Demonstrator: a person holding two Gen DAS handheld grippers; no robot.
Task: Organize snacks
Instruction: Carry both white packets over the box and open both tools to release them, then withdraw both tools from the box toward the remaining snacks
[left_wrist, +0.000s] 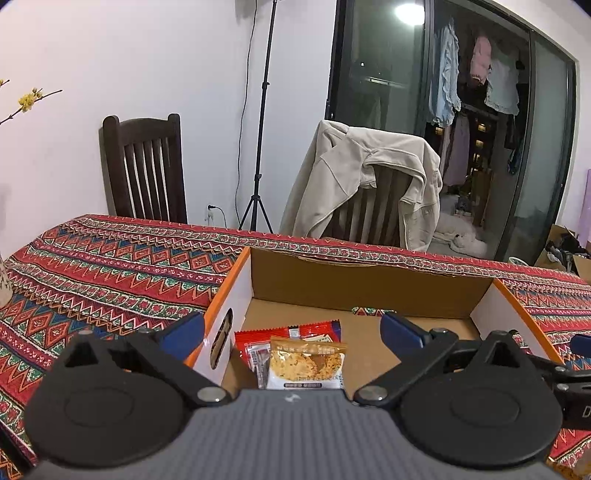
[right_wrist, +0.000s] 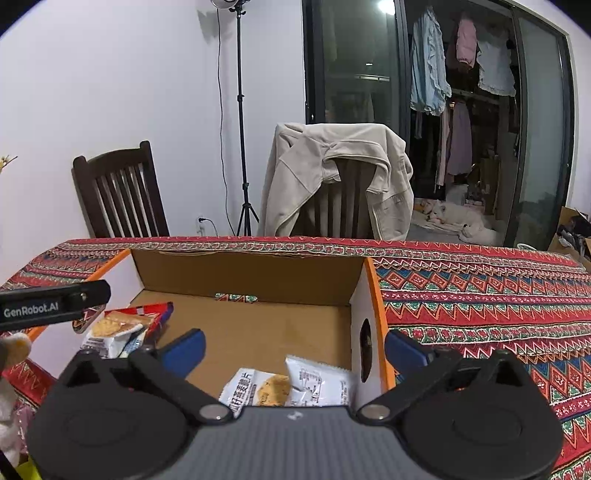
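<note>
- Left wrist view: the left gripper (left_wrist: 291, 332) hangs over the near left corner of the cardboard box (left_wrist: 369, 280), jaws spread wide and empty. Its left finger sits outside the box's left wall, its right finger inside.
- A cracker packet (left_wrist: 306, 365) lies on the box floor directly below and between the fingers, on top of a red packet (left_wrist: 314, 330); the cracker packet's long side runs away from the camera.
- Right wrist view: the right gripper (right_wrist: 293, 347) hangs over the near right corner of the same box (right_wrist: 251, 273), jaws wide, nothing between them, straddling the right wall.
- Two white packets (right_wrist: 295, 384) lie just below it against that wall. The left gripper is nearer the other pile (right_wrist: 122, 328).
- I judge both loads delivered; no snack is visible outside the box.
- The box stands on a patterned red tablecloth (right_wrist: 480, 295); beyond it are two chairs, a jacket (right_wrist: 332, 177) draped over one, a light stand and dark glass doors.
</note>
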